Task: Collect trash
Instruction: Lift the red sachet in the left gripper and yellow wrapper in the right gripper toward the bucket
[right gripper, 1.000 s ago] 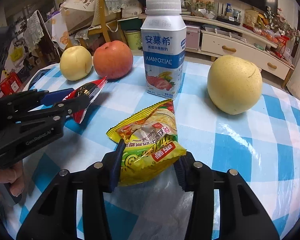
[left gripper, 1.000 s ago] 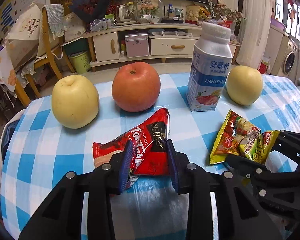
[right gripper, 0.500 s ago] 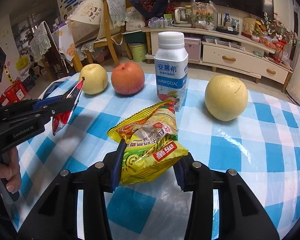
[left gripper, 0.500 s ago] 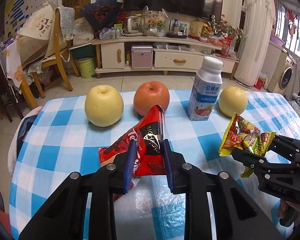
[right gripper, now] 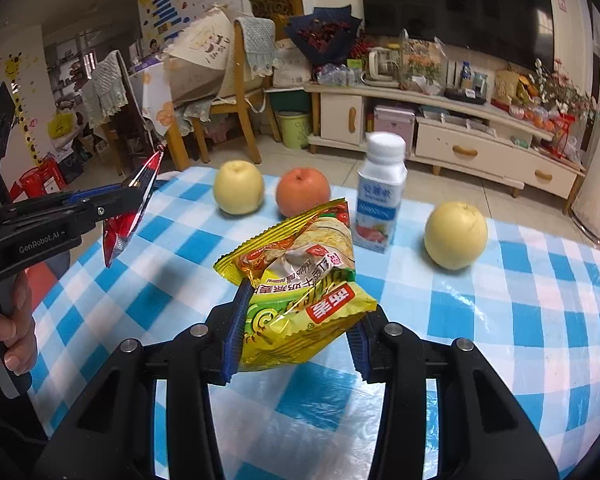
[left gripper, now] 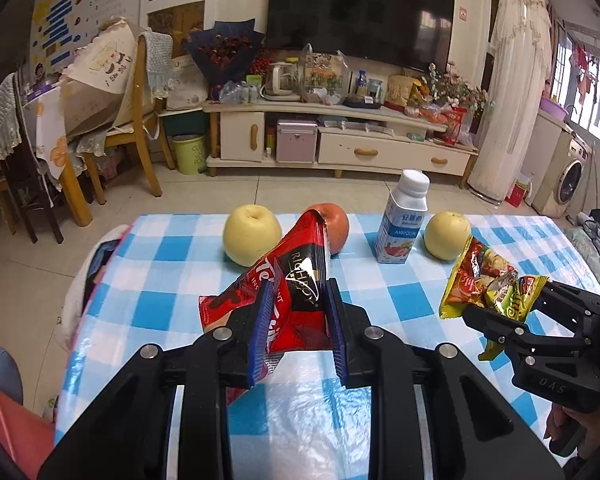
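Note:
My left gripper is shut on a red and black snack wrapper and holds it well above the checked table. My right gripper is shut on a yellow and green snack wrapper, also lifted off the table. In the left wrist view the right gripper shows at the right with the yellow wrapper. In the right wrist view the left gripper shows at the left with the red wrapper.
On the far side of the table stand a yellow apple, a red apple, a white yoghurt bottle and another yellow apple. A green bin stands on the floor by a wooden chair.
Both grippers have risen and pulled back from the table, each lifting its wrapper with it. The fruit and bottle stay where they were.

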Demonstrator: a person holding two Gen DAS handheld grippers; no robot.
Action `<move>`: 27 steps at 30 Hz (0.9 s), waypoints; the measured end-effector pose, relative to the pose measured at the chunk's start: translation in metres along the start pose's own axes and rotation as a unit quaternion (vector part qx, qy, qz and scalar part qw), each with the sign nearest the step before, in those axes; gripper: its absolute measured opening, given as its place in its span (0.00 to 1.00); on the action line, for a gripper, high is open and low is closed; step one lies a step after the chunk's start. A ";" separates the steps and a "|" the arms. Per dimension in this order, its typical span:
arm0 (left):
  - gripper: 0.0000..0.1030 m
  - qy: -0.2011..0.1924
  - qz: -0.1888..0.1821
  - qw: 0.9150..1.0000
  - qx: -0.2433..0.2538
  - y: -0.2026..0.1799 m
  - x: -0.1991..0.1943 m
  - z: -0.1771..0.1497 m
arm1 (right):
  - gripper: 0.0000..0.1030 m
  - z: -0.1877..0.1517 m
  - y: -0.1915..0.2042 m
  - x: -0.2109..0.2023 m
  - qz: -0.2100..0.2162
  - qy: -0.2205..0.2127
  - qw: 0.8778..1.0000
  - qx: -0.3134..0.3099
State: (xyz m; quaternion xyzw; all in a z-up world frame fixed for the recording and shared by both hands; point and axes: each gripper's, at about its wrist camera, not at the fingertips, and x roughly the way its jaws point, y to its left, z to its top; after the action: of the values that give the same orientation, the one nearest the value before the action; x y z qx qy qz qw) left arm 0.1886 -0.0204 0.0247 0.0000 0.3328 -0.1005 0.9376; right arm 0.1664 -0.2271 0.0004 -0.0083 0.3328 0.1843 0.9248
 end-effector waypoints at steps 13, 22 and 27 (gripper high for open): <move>0.27 -0.039 0.045 0.997 -0.040 0.075 -0.094 -0.004 | 0.44 0.036 0.103 -0.027 0.047 -0.029 0.997 -0.060; 0.27 -0.059 0.093 0.991 -0.075 0.146 -0.153 -0.017 | 0.43 0.057 0.188 -0.028 0.091 -0.037 0.990 -0.105; 0.27 -0.064 0.126 0.985 -0.095 0.191 -0.184 -0.027 | 0.44 0.070 0.242 -0.023 0.122 -0.040 0.983 -0.132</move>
State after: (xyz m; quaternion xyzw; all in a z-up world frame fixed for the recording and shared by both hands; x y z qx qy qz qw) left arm 0.0684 0.2032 0.1057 -0.0535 0.2772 0.0510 0.9580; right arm 0.1091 0.0003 0.0946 -0.0819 0.2664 0.3385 0.8987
